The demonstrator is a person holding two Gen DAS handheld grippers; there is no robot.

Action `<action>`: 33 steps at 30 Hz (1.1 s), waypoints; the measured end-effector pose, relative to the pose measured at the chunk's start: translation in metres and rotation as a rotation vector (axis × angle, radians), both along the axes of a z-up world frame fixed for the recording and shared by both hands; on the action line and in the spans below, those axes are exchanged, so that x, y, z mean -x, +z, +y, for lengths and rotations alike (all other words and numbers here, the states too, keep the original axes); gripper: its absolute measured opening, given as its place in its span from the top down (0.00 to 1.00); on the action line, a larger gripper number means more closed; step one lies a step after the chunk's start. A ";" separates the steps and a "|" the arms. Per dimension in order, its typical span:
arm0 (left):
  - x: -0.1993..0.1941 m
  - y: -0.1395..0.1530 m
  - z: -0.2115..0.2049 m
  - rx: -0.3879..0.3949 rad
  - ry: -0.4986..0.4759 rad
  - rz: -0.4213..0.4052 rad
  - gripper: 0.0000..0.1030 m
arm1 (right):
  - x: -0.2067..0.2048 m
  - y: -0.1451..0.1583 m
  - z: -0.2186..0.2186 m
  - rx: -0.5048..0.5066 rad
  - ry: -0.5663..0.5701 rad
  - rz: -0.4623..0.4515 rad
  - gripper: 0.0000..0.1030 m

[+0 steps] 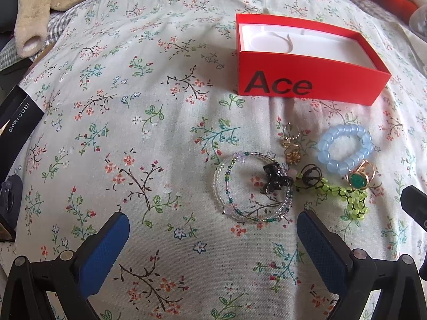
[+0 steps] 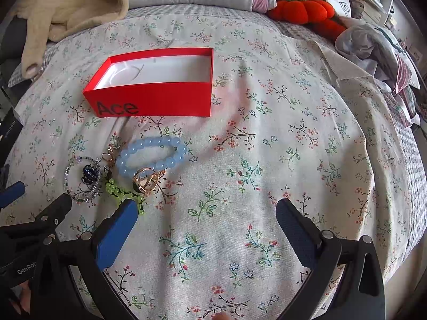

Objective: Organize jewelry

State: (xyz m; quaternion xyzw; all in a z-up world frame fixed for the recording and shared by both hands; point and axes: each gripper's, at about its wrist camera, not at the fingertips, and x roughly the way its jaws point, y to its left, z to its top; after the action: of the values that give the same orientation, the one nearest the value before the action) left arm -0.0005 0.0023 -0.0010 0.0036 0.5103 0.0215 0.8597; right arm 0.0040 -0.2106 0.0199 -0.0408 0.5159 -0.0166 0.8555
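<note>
Just in front of the open red cardboard box (image 1: pixel 312 85) printed "Ace", the jewelry lies clustered on the floral bedspread (image 1: pixel 160 133): a pale blue beaded bracelet (image 1: pixel 344 146), a clear-and-green seed-bead bangle (image 1: pixel 226 186), a green-stoned gold ring (image 1: pixel 359 180). Both the left gripper (image 1: pixel 213 229) and right gripper (image 2: pixel 206 213) hover nearby, jaws spread wide, holding nothing.

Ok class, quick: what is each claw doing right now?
Left claw: open, holding nothing.
Right claw: open, holding nothing.
</note>
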 end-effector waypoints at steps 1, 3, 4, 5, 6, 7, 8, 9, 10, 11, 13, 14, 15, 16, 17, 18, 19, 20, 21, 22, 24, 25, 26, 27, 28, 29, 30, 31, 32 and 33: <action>0.000 0.000 -0.001 0.000 -0.001 0.000 0.00 | 0.000 0.000 0.000 0.000 0.000 -0.001 0.00; 0.000 0.000 -0.001 0.002 0.000 0.001 0.00 | 0.000 0.000 0.000 0.001 -0.001 -0.002 0.00; 0.000 0.000 -0.001 0.003 0.000 0.000 0.00 | 0.000 0.000 0.000 0.001 -0.001 -0.002 0.00; 0.000 0.001 -0.002 0.003 0.000 -0.001 0.00 | 0.000 0.000 0.000 0.001 -0.003 -0.001 0.00; 0.001 0.001 -0.002 0.003 -0.001 -0.002 0.00 | -0.001 -0.001 -0.001 0.001 -0.004 -0.001 0.00; 0.001 0.002 -0.001 0.004 -0.003 -0.003 0.00 | -0.001 -0.001 0.000 0.002 -0.005 -0.001 0.00; 0.001 0.002 -0.001 0.004 -0.003 -0.003 0.00 | -0.001 -0.001 0.000 0.002 -0.005 -0.001 0.00; 0.001 0.002 -0.001 0.004 -0.004 -0.003 0.00 | -0.001 0.000 0.000 0.002 -0.004 -0.001 0.00; 0.001 0.002 -0.001 0.004 -0.005 -0.003 0.00 | -0.001 0.000 0.000 0.002 -0.004 -0.002 0.00; 0.001 0.002 -0.001 0.004 -0.005 -0.003 0.00 | -0.001 -0.001 0.000 0.003 -0.004 -0.002 0.00; 0.001 0.002 -0.001 0.005 -0.004 -0.003 0.00 | -0.001 0.000 0.000 0.002 -0.004 -0.001 0.00; 0.001 0.003 -0.001 0.006 -0.004 -0.003 0.00 | -0.001 -0.001 0.000 0.002 -0.005 -0.001 0.00; 0.001 0.003 -0.001 0.006 -0.004 -0.004 0.00 | -0.001 0.000 0.000 0.002 -0.005 -0.001 0.00; 0.001 0.003 -0.001 0.005 -0.004 -0.004 0.00 | -0.001 0.000 0.000 0.002 -0.004 0.000 0.00; 0.002 0.003 -0.001 0.005 -0.004 -0.005 0.00 | -0.001 0.000 0.000 0.002 -0.004 0.000 0.00; 0.002 0.003 -0.001 0.006 -0.003 -0.004 0.00 | -0.001 0.000 0.000 0.001 -0.003 0.000 0.00; 0.002 0.003 -0.001 0.007 -0.003 -0.004 0.00 | -0.001 -0.001 0.000 0.002 -0.003 0.000 0.00; 0.001 0.003 -0.001 0.006 -0.004 -0.004 0.00 | -0.001 -0.001 0.000 0.003 -0.003 0.000 0.00; 0.002 0.003 -0.001 0.006 -0.004 -0.004 0.00 | -0.001 -0.001 0.000 0.003 -0.004 -0.001 0.00; 0.001 0.003 -0.001 0.006 -0.004 -0.004 0.00 | -0.001 -0.001 0.000 0.002 -0.004 -0.001 0.00; 0.002 0.003 -0.001 0.006 -0.004 -0.004 0.00 | -0.001 -0.001 0.000 0.002 -0.005 0.000 0.00; 0.002 0.003 -0.001 0.006 -0.004 -0.004 0.00 | -0.001 -0.001 0.000 0.002 -0.005 0.000 0.00; 0.001 0.003 -0.001 0.006 -0.003 -0.004 0.00 | -0.001 0.000 0.000 0.002 -0.004 0.000 0.00; 0.001 0.003 -0.001 0.006 -0.004 -0.004 0.00 | -0.001 -0.001 0.000 0.002 -0.004 -0.001 0.00; 0.001 0.003 -0.001 0.006 -0.004 -0.003 0.00 | -0.001 0.000 0.000 0.002 -0.004 0.000 0.00; 0.002 0.003 -0.001 0.006 -0.005 -0.003 0.00 | -0.001 -0.001 0.000 0.003 -0.003 0.000 0.00; 0.002 0.003 -0.001 0.006 -0.004 -0.004 0.00 | -0.001 -0.001 0.000 0.002 -0.004 0.000 0.00; 0.001 0.003 -0.001 0.005 -0.004 -0.004 0.00 | -0.001 0.000 0.001 0.002 -0.004 -0.001 0.00; 0.001 0.003 -0.001 0.005 -0.005 -0.004 0.00 | -0.001 0.000 0.001 0.002 -0.005 -0.001 0.00; 0.001 0.004 -0.001 0.004 -0.005 -0.003 0.00 | -0.001 -0.001 0.000 0.002 -0.005 -0.001 0.00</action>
State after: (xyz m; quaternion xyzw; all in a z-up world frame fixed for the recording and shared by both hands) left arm -0.0017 0.0011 0.0028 0.0028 0.5089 0.0183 0.8606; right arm 0.0047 -0.2101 0.0194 -0.0402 0.5155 -0.0193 0.8557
